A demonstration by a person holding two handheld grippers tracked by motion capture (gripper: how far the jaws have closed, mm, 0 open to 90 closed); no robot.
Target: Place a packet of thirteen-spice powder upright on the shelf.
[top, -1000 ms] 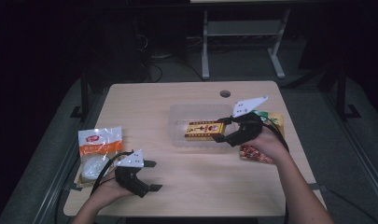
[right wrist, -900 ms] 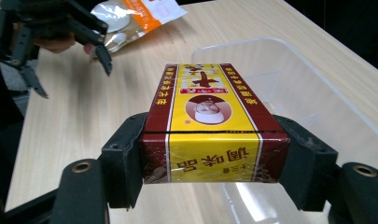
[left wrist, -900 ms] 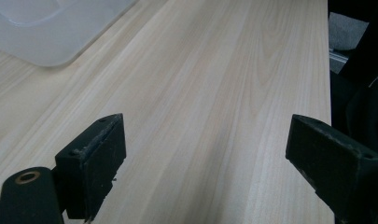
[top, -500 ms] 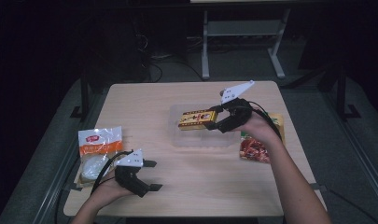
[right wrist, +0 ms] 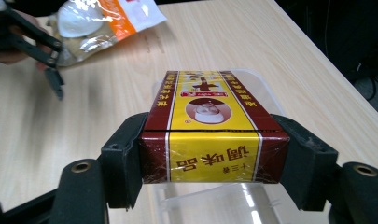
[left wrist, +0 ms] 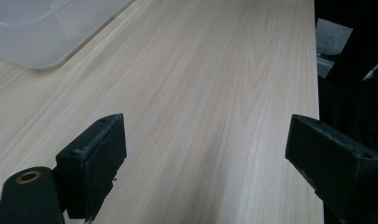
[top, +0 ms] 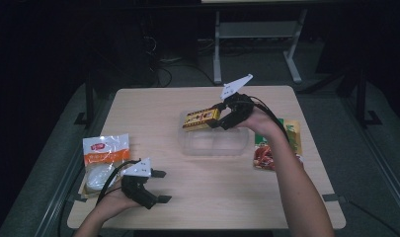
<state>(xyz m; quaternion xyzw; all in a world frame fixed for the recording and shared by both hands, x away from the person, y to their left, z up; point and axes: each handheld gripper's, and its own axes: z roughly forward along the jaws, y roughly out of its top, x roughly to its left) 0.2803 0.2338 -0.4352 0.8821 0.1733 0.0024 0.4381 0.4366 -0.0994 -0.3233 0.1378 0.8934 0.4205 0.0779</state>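
At the lower left of the high view, a white and orange packet [top: 104, 160] is lying near the table's [top: 153, 118] edge, and just to its right the left gripper [top: 155, 186] is being rested low over the bare wood with its jaws wide apart and nothing between them, probably being kept out of the way while the other hand works. Toward the upper middle, a red and yellow box [top: 201, 118] is being held clamped by its long sides in the right gripper [top: 218, 119], above the far rim of a clear plastic tray [top: 215, 144], likely for lifting clear. At the right, a food pouch [top: 279, 145] is being partly covered by the forearm, so its print is hard to make out.
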